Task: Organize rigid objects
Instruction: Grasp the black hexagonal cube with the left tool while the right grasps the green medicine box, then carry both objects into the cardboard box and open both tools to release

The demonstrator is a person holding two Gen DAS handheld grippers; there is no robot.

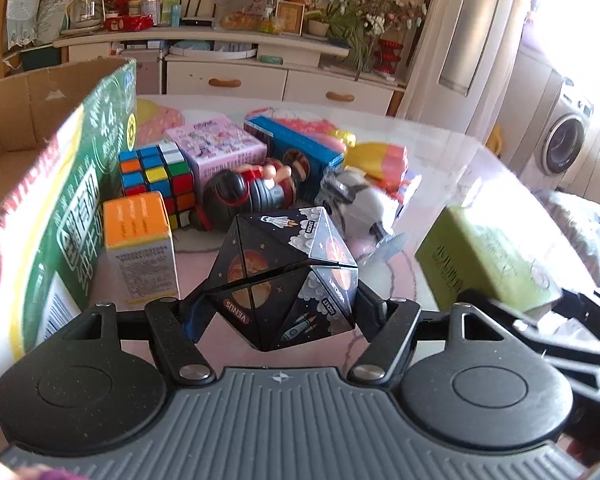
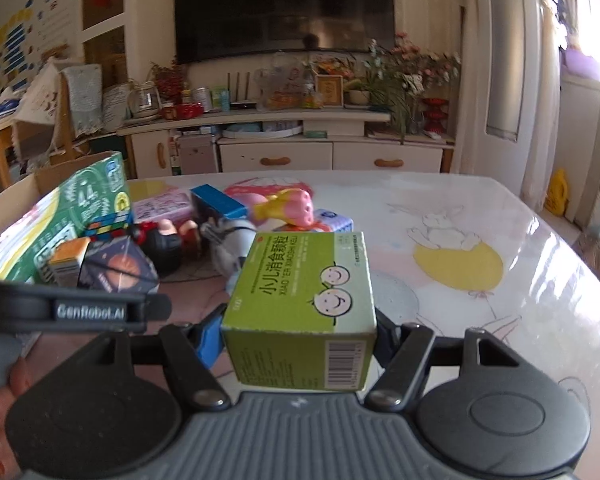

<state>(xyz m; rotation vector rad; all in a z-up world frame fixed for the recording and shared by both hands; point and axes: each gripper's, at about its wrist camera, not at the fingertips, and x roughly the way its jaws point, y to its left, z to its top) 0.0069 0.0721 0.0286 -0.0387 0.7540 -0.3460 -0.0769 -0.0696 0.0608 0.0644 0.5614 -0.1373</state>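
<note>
The left hand-held gripper (image 1: 280, 312) pinches a black space-print puzzle cube (image 1: 286, 276) between its two fingers, gripping it on opposite faces low down so its folded, angular top stays free and the cube rides clear of the bench (image 1: 440, 152). The right hand-held gripper (image 2: 300, 332) likewise clamps a green medicine box (image 2: 304, 300) across its short sides, barcode end toward the camera, held level above the bench. Both loads sit just beside each other, the green box showing at the right edge of the left view. To the left stands an open cardboard box (image 1: 28, 120) with a green printed wall, probably the place these things are meant to go. Against that wall wait an orange carton (image 1: 140, 248), a Rubik's cube (image 1: 156, 176), a pink box (image 1: 216, 148), a blue box (image 1: 296, 148) and toy figures, crowded together and still unsorted.
</note>
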